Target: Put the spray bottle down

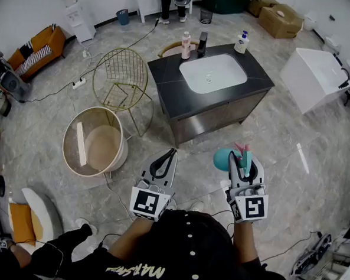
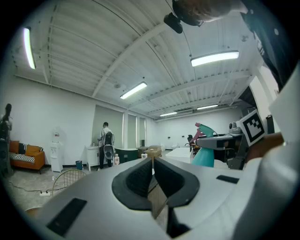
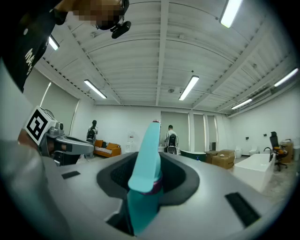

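A teal spray bottle (image 1: 223, 159) with a pink trigger is held level above the floor, and my right gripper (image 1: 247, 163) is shut on its neck. In the right gripper view the bottle (image 3: 145, 161) fills the gap between the dark jaws of that gripper (image 3: 147, 174), its teal head pointing up and away. My left gripper (image 1: 170, 152) hangs beside it at the left, shut with nothing in it. Its jaws (image 2: 152, 160) meet in the left gripper view, where the bottle (image 2: 205, 153) shows at the right. Both grippers are short of the dark vanity counter (image 1: 167, 71).
The counter holds a white basin (image 1: 213, 74), a black tap (image 1: 202, 42), a pink bottle (image 1: 186, 45) and a white pump bottle (image 1: 242, 43). A gold wire chair (image 1: 121, 74) and a round tub (image 1: 95, 140) stand left, a white bathtub (image 1: 313, 77) right. Cables cross the floor.
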### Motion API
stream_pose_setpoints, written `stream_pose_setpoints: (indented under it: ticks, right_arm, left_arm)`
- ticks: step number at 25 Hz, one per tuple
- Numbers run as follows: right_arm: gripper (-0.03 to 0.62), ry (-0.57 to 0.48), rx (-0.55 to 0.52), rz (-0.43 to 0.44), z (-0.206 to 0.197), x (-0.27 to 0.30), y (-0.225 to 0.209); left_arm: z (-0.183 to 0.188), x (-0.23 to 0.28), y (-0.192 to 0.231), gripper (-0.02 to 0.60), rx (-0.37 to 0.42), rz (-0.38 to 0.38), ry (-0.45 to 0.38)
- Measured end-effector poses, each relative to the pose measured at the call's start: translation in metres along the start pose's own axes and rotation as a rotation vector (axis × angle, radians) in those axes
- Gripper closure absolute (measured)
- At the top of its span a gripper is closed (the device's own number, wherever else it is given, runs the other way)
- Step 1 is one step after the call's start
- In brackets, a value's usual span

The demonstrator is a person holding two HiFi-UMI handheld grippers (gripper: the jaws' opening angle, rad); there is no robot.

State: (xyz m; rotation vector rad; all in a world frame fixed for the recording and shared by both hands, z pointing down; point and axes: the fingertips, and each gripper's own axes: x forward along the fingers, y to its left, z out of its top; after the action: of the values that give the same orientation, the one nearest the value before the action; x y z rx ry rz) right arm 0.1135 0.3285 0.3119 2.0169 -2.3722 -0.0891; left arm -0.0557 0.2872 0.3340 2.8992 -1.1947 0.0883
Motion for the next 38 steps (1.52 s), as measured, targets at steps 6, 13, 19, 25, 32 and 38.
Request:
stream_pose_setpoints:
  ticks: [6,13,19,25,32,38]
  right_arm:
    - [0.476,-0.010,-0.027,0.003,-0.001,0.003,0.003]
    - [0.476,-0.010,-0.031,-0.012,-0.003,0.016,0.015]
    - [0.476,-0.015,-0.028,-0.050,-0.008,0.022,0.032]
    - [0.476,-0.010,-0.023,-0.065,-0.011,0.043,0.036]
    - [0.476,-0.008,-0.018,-0.048,-0.016,0.087,0.029]
    - [0.476,-0.009,-0.015,-0.011,-0.023,0.146,0.007]
  left_arm:
    - [0.001,-0.001,0.002,0.558,-0.008,-0.008,0.014]
    - [-0.003,-0.003,0.017,0.558,-0.009,-0.026,0.010]
    - [-0.008,-0.017,0.033,0.558,-0.014,-0.059,0.006]
    - [-0.013,-0.015,0.056,0.558,-0.028,-0.058,0.026]
    - [-0.015,0.016,0.083,0.558,-0.022,-0.039,0.028]
    - [-0.030,0.061,0.110,0.558,-0.019,-0.010,0.069]
